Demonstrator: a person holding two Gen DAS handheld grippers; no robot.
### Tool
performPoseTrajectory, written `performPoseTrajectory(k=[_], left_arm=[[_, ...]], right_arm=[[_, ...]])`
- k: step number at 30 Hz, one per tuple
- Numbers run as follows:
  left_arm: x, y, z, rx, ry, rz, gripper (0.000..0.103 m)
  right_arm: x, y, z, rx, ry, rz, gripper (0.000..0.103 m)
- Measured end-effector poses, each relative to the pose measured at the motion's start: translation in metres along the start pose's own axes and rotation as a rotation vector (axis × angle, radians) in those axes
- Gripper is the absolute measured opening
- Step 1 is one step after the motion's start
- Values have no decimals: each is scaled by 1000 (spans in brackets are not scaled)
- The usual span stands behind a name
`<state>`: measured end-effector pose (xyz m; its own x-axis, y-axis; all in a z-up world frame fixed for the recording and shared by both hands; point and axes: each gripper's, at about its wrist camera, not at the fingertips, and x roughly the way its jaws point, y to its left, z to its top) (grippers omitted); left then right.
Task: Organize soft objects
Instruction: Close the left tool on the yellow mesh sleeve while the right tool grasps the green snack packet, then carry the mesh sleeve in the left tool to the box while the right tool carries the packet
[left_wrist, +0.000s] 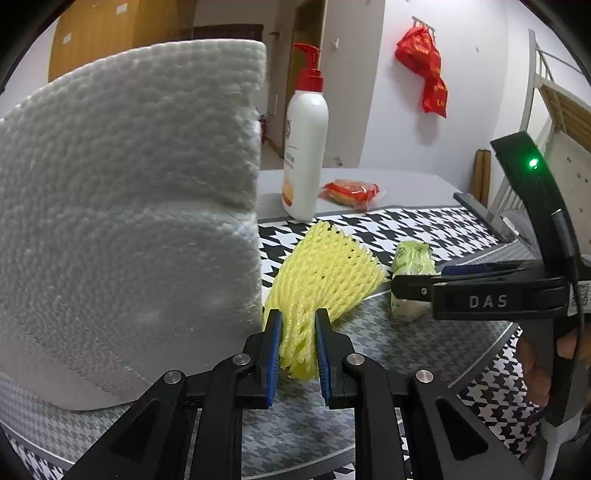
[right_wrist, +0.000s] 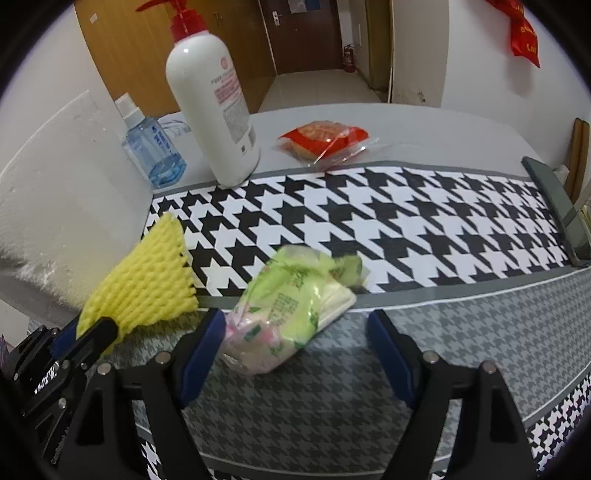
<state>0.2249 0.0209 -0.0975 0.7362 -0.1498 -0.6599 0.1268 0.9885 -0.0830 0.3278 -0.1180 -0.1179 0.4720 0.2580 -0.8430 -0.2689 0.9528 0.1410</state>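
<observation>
A yellow foam net sleeve lies on the houndstooth cloth. My left gripper is shut on its near end. The sleeve also shows in the right wrist view, with the left gripper at its lower end. A green tissue pack lies between the open blue pads of my right gripper, touching the left pad. The pack and right gripper also show in the left wrist view. A large white paper towel roll stands at the left.
A white pump bottle with a red top stands at the cloth's far edge. A blue clear bottle is left of it. A red snack packet lies on the grey table behind. A dark flat object lies at the right edge.
</observation>
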Motion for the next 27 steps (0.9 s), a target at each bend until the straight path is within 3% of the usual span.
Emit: performPoseTrajectory(k=[6, 10, 12, 27], left_arm=[[1, 2, -1, -7, 3, 4, 19], [1, 0, -1, -1, 1, 7, 19], [1, 0, -1, -2, 0, 7, 19], [-11, 0, -2, 6, -28, -5, 19]], right_arm=[[7, 7, 6, -12, 4, -13, 68], [9, 9, 8, -35, -5, -28, 47], [14, 14, 10, -40, -5, -16, 43], [-35, 8, -20, -65, -97, 39, 41]])
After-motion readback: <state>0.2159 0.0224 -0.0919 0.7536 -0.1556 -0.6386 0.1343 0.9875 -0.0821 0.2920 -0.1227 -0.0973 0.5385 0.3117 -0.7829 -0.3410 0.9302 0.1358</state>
